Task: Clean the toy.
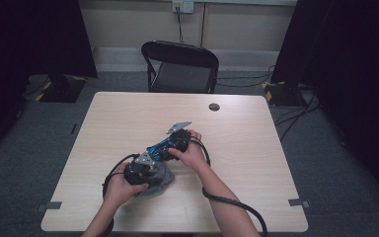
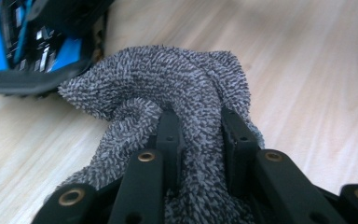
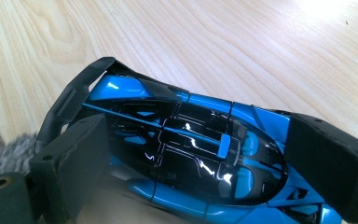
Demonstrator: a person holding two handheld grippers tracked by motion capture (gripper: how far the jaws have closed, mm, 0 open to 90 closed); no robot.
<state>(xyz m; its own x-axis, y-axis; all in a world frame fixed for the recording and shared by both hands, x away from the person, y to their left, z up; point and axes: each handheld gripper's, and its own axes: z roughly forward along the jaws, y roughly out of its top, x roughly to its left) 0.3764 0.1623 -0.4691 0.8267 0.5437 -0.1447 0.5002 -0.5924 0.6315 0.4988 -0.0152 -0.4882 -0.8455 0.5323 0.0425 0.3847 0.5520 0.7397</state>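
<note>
Black jaws, brass-ringed screws, perhaps

Found no legible text, label, brand or number — not on the blue toy car (image 3: 186, 154), not on the grey cloth (image 2: 177, 98), nor on the wooden table (image 1: 128, 113).

One blue toy car (image 3: 186, 154), one grey cloth (image 2: 177, 93), two grippers, one table (image 1: 128, 113) and one folding chair (image 1: 180, 66) (set behind it).
</note>
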